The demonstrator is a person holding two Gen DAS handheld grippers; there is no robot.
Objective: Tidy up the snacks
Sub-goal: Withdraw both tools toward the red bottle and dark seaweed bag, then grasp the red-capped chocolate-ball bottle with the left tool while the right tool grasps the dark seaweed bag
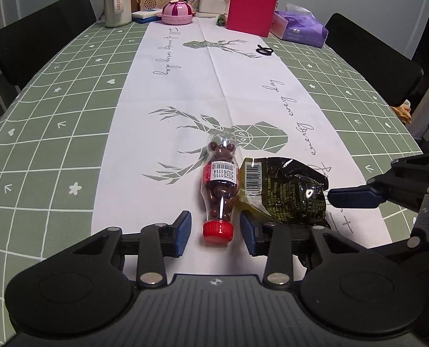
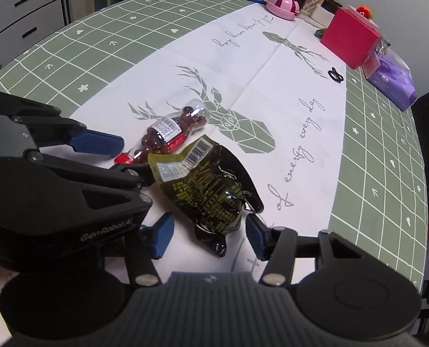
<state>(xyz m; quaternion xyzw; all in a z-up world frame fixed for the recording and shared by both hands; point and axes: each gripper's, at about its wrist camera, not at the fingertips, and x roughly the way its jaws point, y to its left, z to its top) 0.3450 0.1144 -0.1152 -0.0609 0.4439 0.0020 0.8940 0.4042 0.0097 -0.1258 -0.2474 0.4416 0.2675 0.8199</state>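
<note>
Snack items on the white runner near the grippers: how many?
2: candy bottle lying between the left gripper's open fingers; dark snack pouch beside it, between the right gripper's.

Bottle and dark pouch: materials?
Bottle: clear glossy plastic, probably rigid; brown candies show through, red ribbed cap, paper barcode label. Pouch: thin glossy film, likely plastic or foil laminate; crinkled with sharp highlights.

Candy bottle [image 1: 219, 185] lies just left of the snack pouch [image 1: 284, 190].
</note>
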